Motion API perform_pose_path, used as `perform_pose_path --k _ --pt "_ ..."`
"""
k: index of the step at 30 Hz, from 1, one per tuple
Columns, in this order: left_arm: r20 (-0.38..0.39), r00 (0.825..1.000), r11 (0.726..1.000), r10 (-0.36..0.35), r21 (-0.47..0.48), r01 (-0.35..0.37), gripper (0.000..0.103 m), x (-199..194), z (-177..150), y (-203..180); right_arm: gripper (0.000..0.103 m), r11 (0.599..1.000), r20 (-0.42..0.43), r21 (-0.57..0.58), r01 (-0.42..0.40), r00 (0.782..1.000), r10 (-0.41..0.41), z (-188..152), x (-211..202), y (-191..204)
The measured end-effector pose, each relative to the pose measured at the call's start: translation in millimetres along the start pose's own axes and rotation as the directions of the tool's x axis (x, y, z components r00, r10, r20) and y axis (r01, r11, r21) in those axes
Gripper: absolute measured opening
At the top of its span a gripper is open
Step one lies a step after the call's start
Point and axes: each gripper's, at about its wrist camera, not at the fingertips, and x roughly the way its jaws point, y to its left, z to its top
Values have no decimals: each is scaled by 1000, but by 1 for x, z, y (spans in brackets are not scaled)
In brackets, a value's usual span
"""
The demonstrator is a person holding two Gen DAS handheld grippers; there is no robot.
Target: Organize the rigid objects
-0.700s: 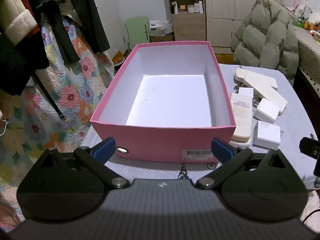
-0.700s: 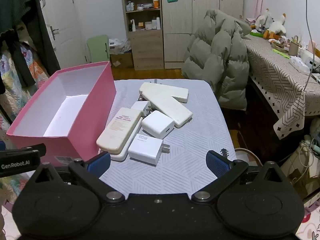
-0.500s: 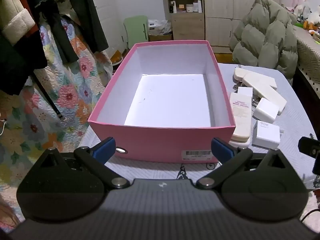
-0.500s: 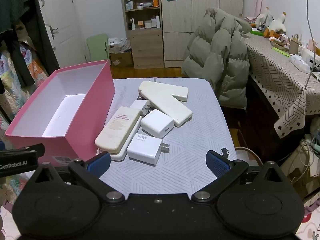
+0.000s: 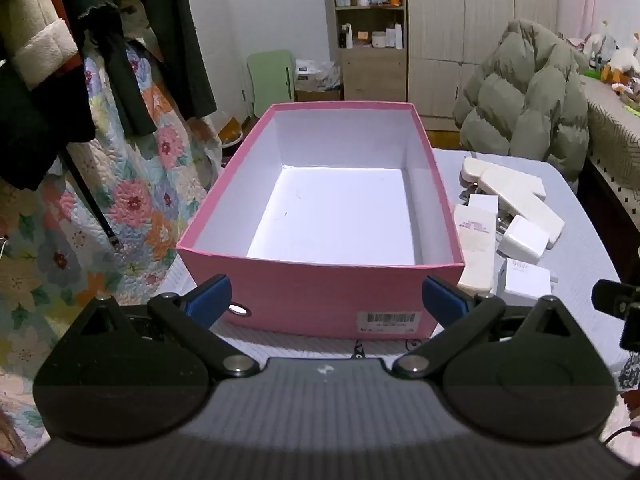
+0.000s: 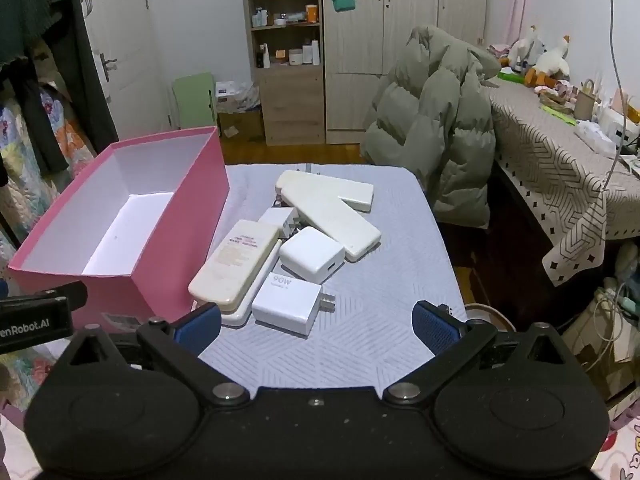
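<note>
Two open grippers are hovering over a table, nothing between the jaws of either.

The left gripper (image 5: 326, 294) is facing the empty pink box (image 5: 320, 300); the right gripper (image 6: 316, 320) is pointing at a heap of white chargers and power banks (image 6: 236, 262) lying just beside the box on the grey cloth (image 6: 380, 336). The nearest charger (image 6: 286, 304) is looking stiff, smooth and probably slippery, fairly light; gripping its flat sides, clear of the prongs, seems safest.

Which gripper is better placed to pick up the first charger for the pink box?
Right. The open right gripper faces the 90W charger; the left gripper faces the pink box.
</note>
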Motion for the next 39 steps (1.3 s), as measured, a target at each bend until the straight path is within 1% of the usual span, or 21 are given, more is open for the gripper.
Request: perform_pose_path --k 4,9,18,21,24,39 --pt "7 1000 1000 -9 -19 10 103 -1 2 1 103 1000 22 -8 2 1000 -2 0 -4 1" --pt "7 1000 1000 -9 -19 9 103 -1 0 0 103 1000 39 -9 -2 999 2 0 -8 1" --pt "-12 1000 1000 -16 -17 16 103 3 -1 -2 103 1000 63 -4 10 998 -10 1 -7 2" --pt "-18 1000 1000 -18 -16 18 103 5 -1 -2 103 1000 73 -20 16 997 -15 2 -7 3" --pt "-19 1000 1000 -19 -19 18 103 5 0 -1 103 999 73 -15 29 997 -28 2 -6 1" --pt "-31 999 999 -29 -24 29 103 6 0 3 103 999 66 -28 25 998 -23 1 -4 5"
